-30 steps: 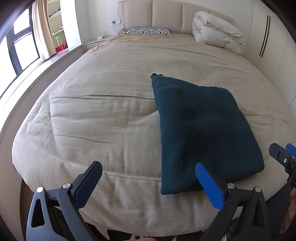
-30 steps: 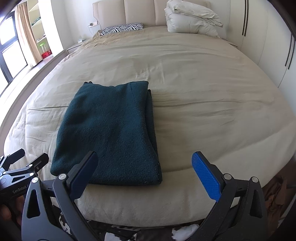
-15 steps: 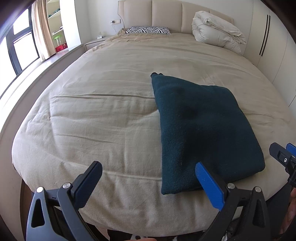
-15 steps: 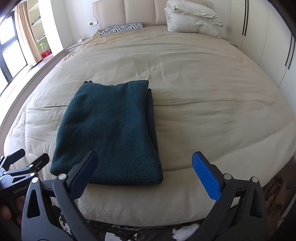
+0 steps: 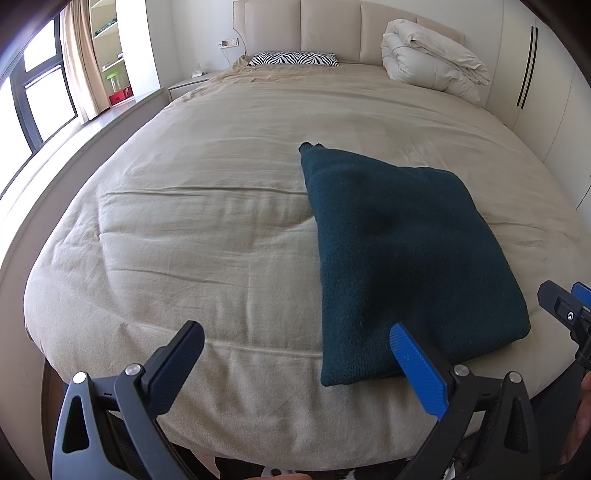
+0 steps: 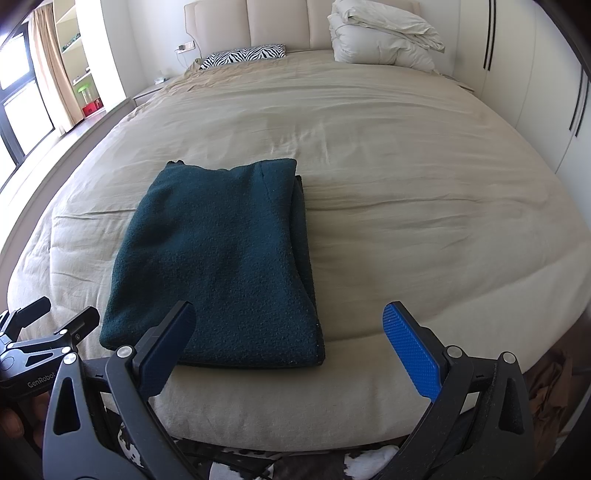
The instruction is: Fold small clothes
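A dark teal fleece garment (image 6: 218, 266), folded into a thick rectangle, lies flat on the beige bedspread (image 6: 388, 155) near the foot edge of the bed. In the right wrist view it sits at about 10 o'clock from the right gripper (image 6: 288, 347), with its stacked layer edges showing along its right side and its near edge just beyond the gripper's dark left finger. In the left wrist view the same garment (image 5: 399, 251) lies at about 1 o'clock from the left gripper (image 5: 295, 363), its near corner just behind the blue right finger pad (image 5: 415, 365).

Both grippers hang at the foot of the bed with jaws spread wide and nothing between them; neither touches the garment. Each one shows in the other's view: the left gripper's black frame (image 6: 40, 343) at 8 o'clock in the right wrist view, and the tip of the right gripper (image 5: 569, 314) at 3 o'clock in the left wrist view.

At the head of the bed, at 12 o'clock, stands a padded beige headboard (image 5: 332, 33). A zebra-print pillow (image 5: 293, 59) lies in front of it, and a bundled white duvet (image 5: 432, 59) rests to the right of the pillow. At 10 o'clock are a window (image 5: 40, 99) with a beige curtain (image 5: 79, 62) and open shelves (image 5: 110, 48). White wardrobe doors (image 6: 535, 74) run along the 2 o'clock side.
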The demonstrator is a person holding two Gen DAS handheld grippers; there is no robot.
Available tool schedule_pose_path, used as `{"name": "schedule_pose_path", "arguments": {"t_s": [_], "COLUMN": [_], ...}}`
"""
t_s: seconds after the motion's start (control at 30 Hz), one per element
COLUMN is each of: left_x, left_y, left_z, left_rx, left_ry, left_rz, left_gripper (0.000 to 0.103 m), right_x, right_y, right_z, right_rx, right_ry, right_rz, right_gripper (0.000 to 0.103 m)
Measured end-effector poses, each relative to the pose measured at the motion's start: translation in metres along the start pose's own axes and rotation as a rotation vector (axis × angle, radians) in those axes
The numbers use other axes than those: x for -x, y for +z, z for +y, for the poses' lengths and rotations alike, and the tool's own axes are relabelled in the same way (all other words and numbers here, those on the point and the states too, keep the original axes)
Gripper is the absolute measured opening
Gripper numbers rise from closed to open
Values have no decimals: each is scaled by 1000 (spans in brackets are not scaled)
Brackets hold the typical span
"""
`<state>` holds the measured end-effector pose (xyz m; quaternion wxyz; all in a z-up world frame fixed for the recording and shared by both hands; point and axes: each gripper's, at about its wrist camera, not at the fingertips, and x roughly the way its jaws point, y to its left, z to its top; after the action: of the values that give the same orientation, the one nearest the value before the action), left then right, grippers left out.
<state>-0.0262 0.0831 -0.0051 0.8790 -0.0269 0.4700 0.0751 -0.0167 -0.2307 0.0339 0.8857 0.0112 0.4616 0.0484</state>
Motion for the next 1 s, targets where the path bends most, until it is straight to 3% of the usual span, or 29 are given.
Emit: {"name": "schedule_pose_path", "arguments": {"t_s": [1.0], "left_x": [-2], "left_y": [-1], "left_z": [2], "left_rx": [-3], "left_ry": [-3], "left_rz": [5], "left_gripper": [103], "right_x": [0], "right_y": [-5], "right_z": [1], "right_rx": [-4], "right_ry": [2], "right_rz": [10], "right_gripper": [103]}}
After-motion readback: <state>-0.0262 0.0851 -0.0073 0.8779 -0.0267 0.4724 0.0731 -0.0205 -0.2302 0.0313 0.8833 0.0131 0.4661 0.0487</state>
